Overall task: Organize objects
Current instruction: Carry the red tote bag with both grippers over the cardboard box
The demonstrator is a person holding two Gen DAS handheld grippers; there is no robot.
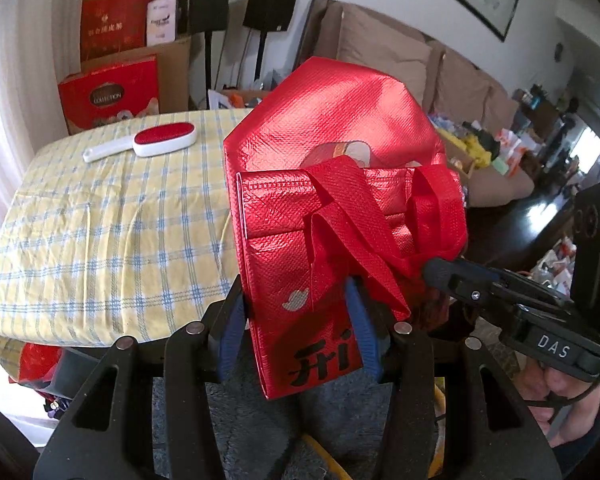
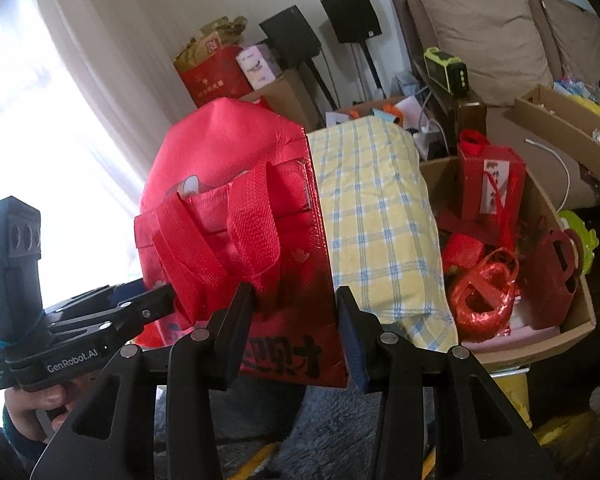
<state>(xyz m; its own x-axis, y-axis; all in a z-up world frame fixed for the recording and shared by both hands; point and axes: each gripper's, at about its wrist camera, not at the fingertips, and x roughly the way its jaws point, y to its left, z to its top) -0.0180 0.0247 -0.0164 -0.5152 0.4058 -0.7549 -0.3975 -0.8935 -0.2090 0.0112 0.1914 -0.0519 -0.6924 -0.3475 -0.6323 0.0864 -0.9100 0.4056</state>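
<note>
Nearest in both wrist views, a folded red bag [image 1: 332, 184] is held up in the air between the two grippers, above and in front of the checked worktop [image 1: 100, 220]. The left gripper [image 1: 300, 320] is seen closed on the bag's lower edge, the blue-padded jaws pressing on the printed panel from both sides. The right gripper [image 2: 296, 328] is closed on the opposite edge of the same bag, the fabric filling the gap between its jaws.

The bag is judged to be light, thin and floppy, with a slightly glossy woven surface that may slip; the doubled, folded edges are taken as the firmest places to grip, while the loose handles [image 1: 360, 232] are likely to snag or dangle. Its long axis is held roughly upright, tilted away from the cameras, with the printed end nearest the grippers and the pointed, folded end uppermost; the handles are draped down over the middle.

Beyond the bag, on the worktop, a white lint brush [image 1: 148, 142] with a red pad is seen lying flat, well apart from the bag. Farther behind the bag, to its right, a cardboard box [image 2: 540, 320] of red items is visible.
</note>
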